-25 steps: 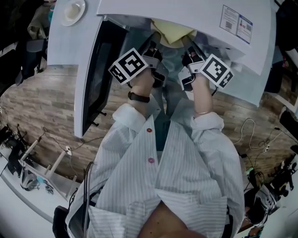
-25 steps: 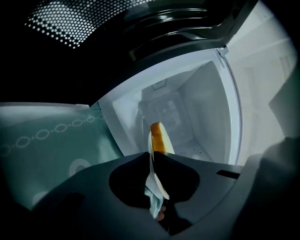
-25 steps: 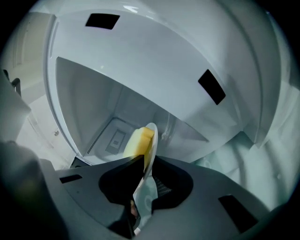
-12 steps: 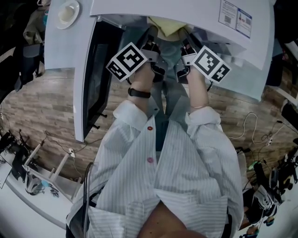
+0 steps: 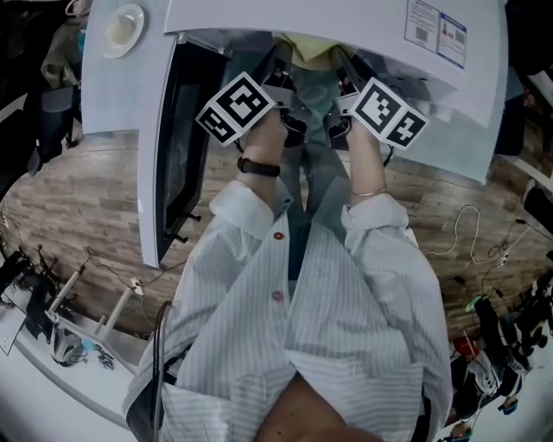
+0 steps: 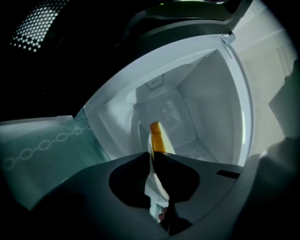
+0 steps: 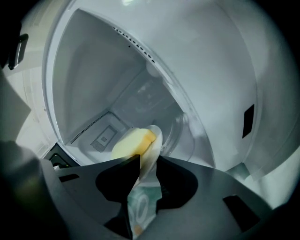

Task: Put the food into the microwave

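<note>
A white plate (image 6: pixel 151 146) carrying yellow food (image 6: pixel 158 137) is held edge-on at the mouth of the open white microwave (image 5: pixel 328 19). My left gripper (image 6: pixel 151 158) is shut on the plate's near rim. My right gripper (image 7: pixel 146 161) has just been opening; the plate (image 7: pixel 153 145) and its food (image 7: pixel 131 143) still stand between its jaws, with a gap beside the rim. In the head view both grippers, left (image 5: pixel 281 67) and right (image 5: pixel 342 69), reach under the microwave's top. Only a strip of the food (image 5: pixel 309 47) shows there.
The microwave door (image 5: pixel 173 138) hangs open at the left. Inside, the glass turntable (image 7: pixel 183 125) and white walls (image 7: pixel 89 79) are visible. A green mat (image 6: pixel 42 145) lies before the opening. A small white dish (image 5: pixel 121 26) sits on the table at far left.
Both hands have pushed the plate further into the microwave, so less of the food shows under its top. The right hand has rolled slightly.
</note>
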`<state>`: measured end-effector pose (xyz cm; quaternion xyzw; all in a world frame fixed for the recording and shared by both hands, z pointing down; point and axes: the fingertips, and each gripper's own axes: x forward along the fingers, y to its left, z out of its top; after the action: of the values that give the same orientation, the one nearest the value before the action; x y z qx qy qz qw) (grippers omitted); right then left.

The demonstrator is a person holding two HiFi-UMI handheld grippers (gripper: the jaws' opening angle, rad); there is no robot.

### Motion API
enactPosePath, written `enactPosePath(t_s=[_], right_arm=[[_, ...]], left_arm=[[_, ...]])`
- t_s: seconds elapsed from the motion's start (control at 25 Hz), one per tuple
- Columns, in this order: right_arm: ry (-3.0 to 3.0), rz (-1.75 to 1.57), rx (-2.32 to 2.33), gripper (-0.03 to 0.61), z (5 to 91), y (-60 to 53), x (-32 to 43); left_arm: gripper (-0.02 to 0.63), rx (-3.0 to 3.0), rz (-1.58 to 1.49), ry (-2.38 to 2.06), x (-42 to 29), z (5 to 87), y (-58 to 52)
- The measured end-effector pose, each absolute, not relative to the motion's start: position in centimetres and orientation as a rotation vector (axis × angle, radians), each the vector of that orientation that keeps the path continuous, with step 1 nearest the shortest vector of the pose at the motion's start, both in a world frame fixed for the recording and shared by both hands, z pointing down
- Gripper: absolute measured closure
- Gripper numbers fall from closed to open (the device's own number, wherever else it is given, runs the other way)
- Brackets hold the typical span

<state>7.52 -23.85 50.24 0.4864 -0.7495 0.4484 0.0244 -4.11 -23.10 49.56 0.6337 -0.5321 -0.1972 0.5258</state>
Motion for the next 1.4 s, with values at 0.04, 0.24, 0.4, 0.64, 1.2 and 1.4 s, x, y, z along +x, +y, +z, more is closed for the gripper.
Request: enactPosePath(t_s=[0.04, 0.24, 0.4, 0.64, 1.2, 1.4], right_arm=[[-2.313, 1.378, 1.506, 0.466, 50.2, -23.9, 7.6], [-2.298, 1.365, 1.51, 0.46, 50.3, -24.0, 7.6], [-2.295, 1.353, 1.513, 0.457, 50.2, -23.9, 7.5], [-2.295, 1.342, 1.513, 0.451, 50.3, -23.9, 7.5], [-2.238, 1.21, 1.549, 0.426, 50.5, -23.8, 7.6], [-2.168, 0.947, 1.586, 0.414, 50.1, -24.3, 8.1]], left_arm=[[0.589, 1.517, -0.471, -1.274, -4.1, 49.5, -23.2], [0.589, 1.515, -0.471, -1.279, -4.1, 49.6, -23.5], [0.59, 1.509, -0.477, -1.279, -4.3, 49.7, -23.7], [0.591, 1.513, -0.473, -1.277, -4.4, 49.8, -24.0], [0.588, 1.548, -0.428, -1.302, -4.4, 50.0, -24.4], [0.589, 1.577, -0.404, -1.344, -5.6, 49.8, -24.8]])
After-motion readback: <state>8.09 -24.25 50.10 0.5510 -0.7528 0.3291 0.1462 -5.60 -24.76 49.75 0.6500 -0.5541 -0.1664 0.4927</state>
